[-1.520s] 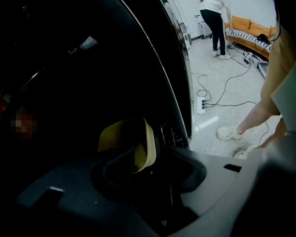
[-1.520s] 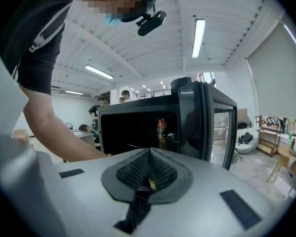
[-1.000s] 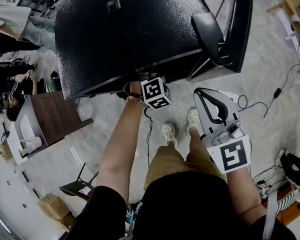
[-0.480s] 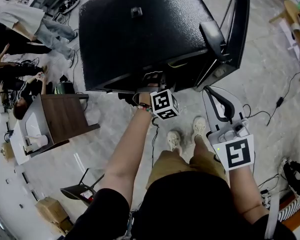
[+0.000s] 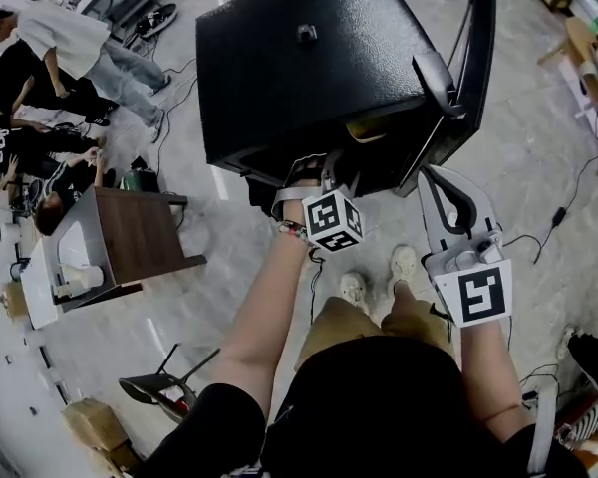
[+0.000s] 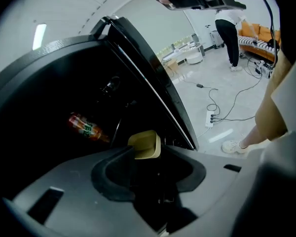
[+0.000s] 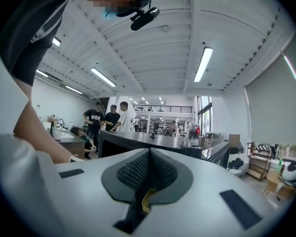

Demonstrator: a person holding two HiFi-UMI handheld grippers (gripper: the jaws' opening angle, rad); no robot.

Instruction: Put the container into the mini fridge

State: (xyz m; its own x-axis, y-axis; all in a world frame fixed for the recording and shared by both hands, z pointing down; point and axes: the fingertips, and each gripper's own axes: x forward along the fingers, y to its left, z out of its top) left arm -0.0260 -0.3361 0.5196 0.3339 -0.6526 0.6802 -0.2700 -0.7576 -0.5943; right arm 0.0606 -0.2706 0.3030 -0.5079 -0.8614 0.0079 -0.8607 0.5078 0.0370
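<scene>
The black mini fridge (image 5: 309, 68) is seen from above, its door (image 5: 475, 58) swung open at the right. My left gripper (image 5: 319, 167) reaches into the front opening. In the left gripper view, the left gripper (image 6: 147, 154) is shut on a small tan container (image 6: 145, 144), held at the fridge's mouth beside the open door's edge (image 6: 158, 83). A tan container rim (image 5: 364, 130) shows under the fridge's top edge. My right gripper (image 5: 448, 192) hangs shut beside the door with nothing in it, and the right gripper (image 7: 149, 154) points up over the fridge top (image 7: 153, 138).
A red and green bottle (image 6: 86, 127) lies inside the dark fridge. A wooden-topped cabinet with a sink (image 5: 110, 242) stands at the left, with several people (image 5: 70, 58) beyond it. Cables (image 5: 553, 217) run across the floor at the right. A folded chair (image 5: 164, 386) lies near my feet.
My left gripper has moved forward into the fridge's opening, and the tan container now shows under the top edge. The right gripper has risen slightly beside the door.
</scene>
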